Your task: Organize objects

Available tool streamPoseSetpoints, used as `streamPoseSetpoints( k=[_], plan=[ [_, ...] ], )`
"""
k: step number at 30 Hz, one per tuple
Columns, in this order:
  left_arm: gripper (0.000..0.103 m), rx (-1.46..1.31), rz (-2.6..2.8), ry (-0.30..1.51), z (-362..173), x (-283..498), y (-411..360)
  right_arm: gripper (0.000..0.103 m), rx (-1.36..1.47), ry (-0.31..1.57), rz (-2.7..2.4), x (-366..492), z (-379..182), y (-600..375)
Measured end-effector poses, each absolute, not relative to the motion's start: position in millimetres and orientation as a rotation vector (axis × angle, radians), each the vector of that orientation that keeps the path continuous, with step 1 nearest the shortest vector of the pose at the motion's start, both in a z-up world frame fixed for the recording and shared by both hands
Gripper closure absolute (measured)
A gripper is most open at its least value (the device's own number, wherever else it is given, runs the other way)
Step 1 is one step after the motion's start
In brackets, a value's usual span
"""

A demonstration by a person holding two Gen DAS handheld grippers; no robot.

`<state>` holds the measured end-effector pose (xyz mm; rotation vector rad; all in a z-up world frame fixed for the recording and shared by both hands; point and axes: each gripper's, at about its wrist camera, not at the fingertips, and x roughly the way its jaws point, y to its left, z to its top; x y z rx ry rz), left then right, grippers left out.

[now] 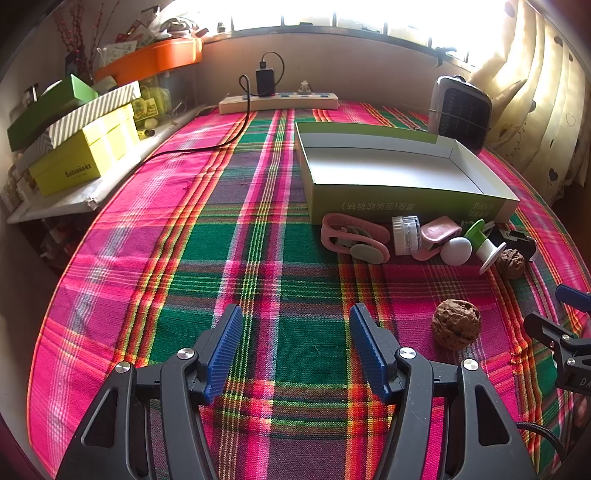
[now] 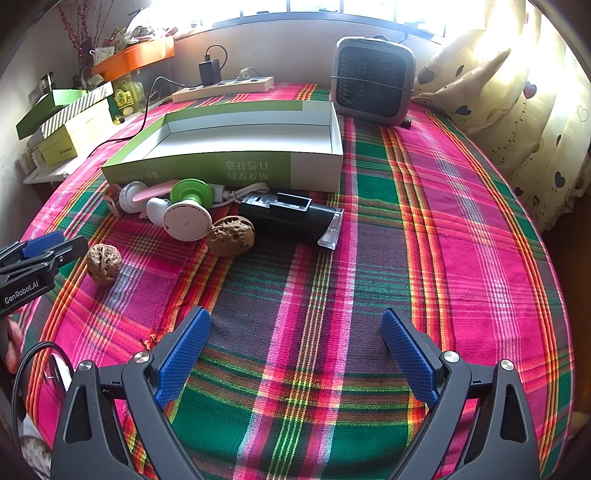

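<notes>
Blown-out window backlight; sharp focus, fisheye-curved edges.

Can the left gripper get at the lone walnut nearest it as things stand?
Probably yes. The left gripper is open and empty, and the walnut sits alone on the cloth just right of it, nothing between.

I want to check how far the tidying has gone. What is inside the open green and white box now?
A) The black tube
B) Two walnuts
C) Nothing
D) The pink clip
C: the box shows only its bare white bottom, while the walnuts, the black tube and the pink clip all lie on the cloth in front of it.
</notes>
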<state>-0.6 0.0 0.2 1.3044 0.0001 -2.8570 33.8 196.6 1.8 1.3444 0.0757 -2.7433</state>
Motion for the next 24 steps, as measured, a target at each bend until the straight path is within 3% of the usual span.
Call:
streamPoseSetpoints(
  k=[18,24],
  plan=[
    [0.044,1.346,-2.883,0.007,1.5,-0.9,-7.0,0.009,1.373,-0.015,-2.802,29.6,7.2,223.1],
    [0.044,1.407,-2.906,0.077,5.0,5.4,-7.3,0.009,1.32,0.039,-2.833,41.6,15.2,235.4]
  ],
)
